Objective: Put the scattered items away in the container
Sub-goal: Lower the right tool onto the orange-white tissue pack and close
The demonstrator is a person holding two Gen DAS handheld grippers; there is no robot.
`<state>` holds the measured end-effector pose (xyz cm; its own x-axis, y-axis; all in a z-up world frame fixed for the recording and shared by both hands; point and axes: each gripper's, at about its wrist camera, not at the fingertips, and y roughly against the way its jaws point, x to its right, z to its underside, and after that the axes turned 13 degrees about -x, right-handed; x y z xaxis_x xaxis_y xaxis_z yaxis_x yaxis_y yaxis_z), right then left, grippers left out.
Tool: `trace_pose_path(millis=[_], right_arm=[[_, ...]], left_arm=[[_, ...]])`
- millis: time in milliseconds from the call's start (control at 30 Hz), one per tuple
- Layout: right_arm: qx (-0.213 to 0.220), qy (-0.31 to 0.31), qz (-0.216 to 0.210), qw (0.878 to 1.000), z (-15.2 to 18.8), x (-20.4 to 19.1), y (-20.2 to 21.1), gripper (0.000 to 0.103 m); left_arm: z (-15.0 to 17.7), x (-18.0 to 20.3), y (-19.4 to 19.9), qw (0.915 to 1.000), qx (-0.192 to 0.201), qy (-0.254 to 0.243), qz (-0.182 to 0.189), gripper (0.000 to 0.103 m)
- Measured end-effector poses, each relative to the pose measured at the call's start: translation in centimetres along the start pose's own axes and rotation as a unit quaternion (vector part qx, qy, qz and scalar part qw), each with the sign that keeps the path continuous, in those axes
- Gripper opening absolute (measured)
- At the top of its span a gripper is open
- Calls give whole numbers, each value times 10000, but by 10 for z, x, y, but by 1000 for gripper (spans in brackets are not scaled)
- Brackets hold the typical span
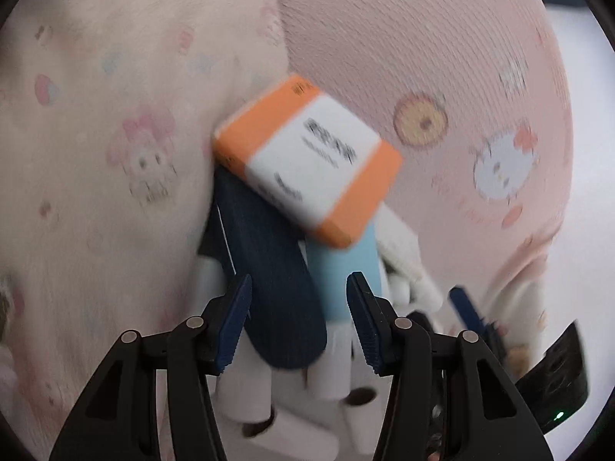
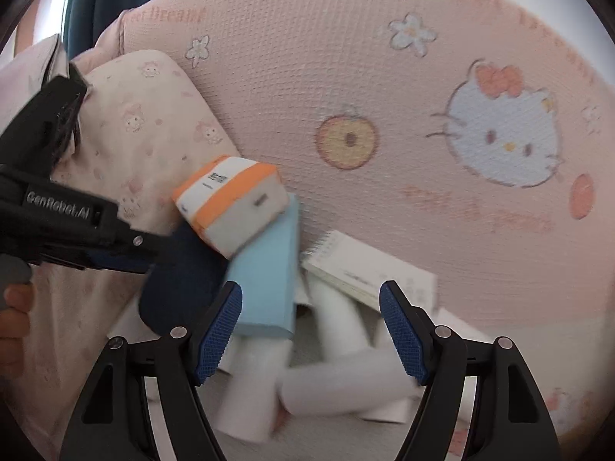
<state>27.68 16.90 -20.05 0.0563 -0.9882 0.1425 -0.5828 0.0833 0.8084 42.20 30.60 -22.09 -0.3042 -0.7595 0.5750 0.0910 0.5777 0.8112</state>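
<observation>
An orange and white box (image 1: 307, 159) lies tilted on top of a dark blue case (image 1: 273, 269) and a light blue box (image 1: 342, 265) inside the pink fabric container (image 1: 384, 38). The same orange and white box (image 2: 230, 203) shows in the right wrist view, blurred, over the dark blue case (image 2: 177, 284) and light blue box (image 2: 265, 284). White paper rolls (image 2: 338, 380) and a spiral notepad (image 2: 365, 269) lie beside them. My left gripper (image 1: 300, 322) is open and empty just above the pile. My right gripper (image 2: 311, 326) is open and empty.
The container's pink inner wall (image 2: 384, 96) with a white cat print (image 2: 503, 134) rises behind the pile. A pale patterned cloth wall (image 1: 115, 134) stands on the left. The left gripper's black body (image 2: 57, 211) and the hand that holds it show at the left.
</observation>
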Motion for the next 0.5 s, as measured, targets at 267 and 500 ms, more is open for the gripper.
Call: trace_pose_path(millis=[267, 500], right_arm=[[49, 52, -124, 9999, -20, -16, -12, 72], [-200, -38, -442, 9988, -26, -22, -27, 72]], left_arm=[[-23, -33, 13, 9923, 339, 959, 712, 62], [-41, -31, 8, 9882, 458, 1146, 908, 63]])
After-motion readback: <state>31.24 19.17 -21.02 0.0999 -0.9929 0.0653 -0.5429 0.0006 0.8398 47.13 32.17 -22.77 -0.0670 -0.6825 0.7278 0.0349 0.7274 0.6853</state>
